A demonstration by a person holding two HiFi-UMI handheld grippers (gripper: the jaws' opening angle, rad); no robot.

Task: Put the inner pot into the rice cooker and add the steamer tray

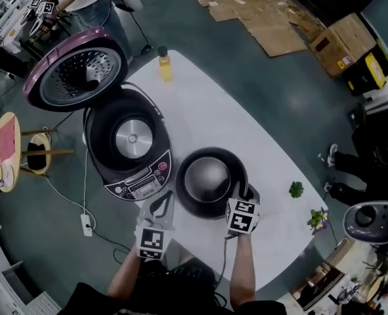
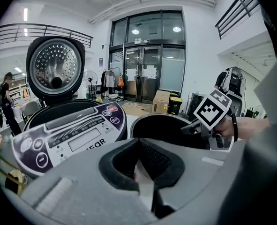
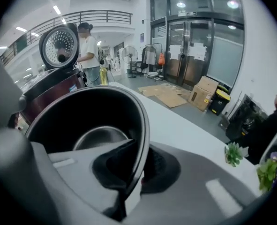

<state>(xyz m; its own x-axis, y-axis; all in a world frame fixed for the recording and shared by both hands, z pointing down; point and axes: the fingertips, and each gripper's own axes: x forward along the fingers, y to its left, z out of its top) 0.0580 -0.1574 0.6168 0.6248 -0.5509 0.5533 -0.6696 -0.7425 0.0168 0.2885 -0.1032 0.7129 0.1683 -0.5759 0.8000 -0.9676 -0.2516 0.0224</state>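
A: Inner pot [image 3: 96, 118], right gripper view: near wall below the rim is hidden behind the right tool [image 3: 139, 149].
B: Noted. Rice cooker panel [image 2: 72, 137]: lettering partly covered by the left tool [image 2: 139, 142]; button labels too small to read.

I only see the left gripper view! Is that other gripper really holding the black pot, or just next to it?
Observer: Holding it. In the right gripper view, the right gripper has its fingers shut on the rim of the inner pot, one inside the wall and one outside.
Operator: Is something already inside the cooker?
Observer: The head view looks down into the rice cooker. Only its round heating plate shows at the bottom.
Operator: What's past the pot?
Observer: A small green plant stands on the table, right of the pot and apart from it.
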